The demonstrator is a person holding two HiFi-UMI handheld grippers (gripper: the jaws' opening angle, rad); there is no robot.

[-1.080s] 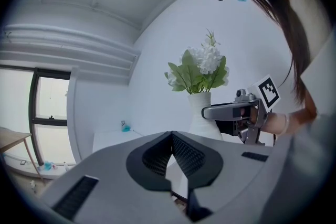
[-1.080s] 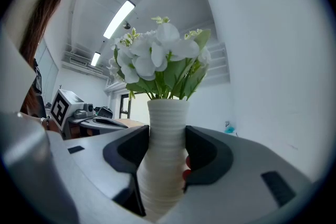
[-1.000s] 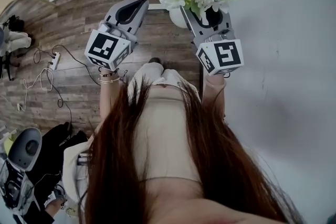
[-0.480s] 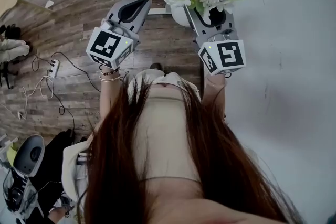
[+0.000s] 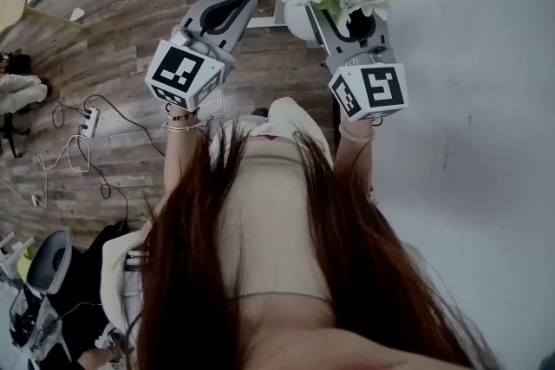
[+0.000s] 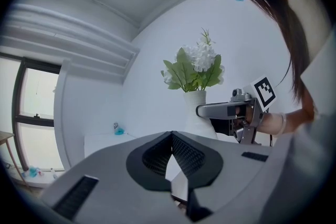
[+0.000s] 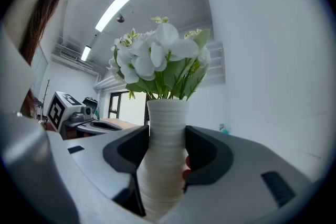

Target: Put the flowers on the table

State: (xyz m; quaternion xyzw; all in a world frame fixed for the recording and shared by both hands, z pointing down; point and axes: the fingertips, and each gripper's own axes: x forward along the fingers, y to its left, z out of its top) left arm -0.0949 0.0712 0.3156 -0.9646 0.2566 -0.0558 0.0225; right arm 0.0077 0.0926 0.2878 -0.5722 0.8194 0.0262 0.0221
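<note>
White ribbed pottery filled the right gripper (image 7: 167, 150). Its jaws were spread just wide enough to pinch the vase (image 7: 164, 128) around its narrow middle, with the flowers (image 7: 157, 57) rising above. The left gripper (image 6: 171, 150) had its jaws pressed together on nothing. Only the head view showed the flowers held at the edge of the white table (image 5: 486, 100), with the wooden floor (image 5: 121, 48) beyond. The vase's ribs showed only in the right gripper view.

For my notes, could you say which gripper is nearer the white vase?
Right. The right gripper is shut on the white vase; the left gripper, shut and empty, sits apart beside it.
</note>
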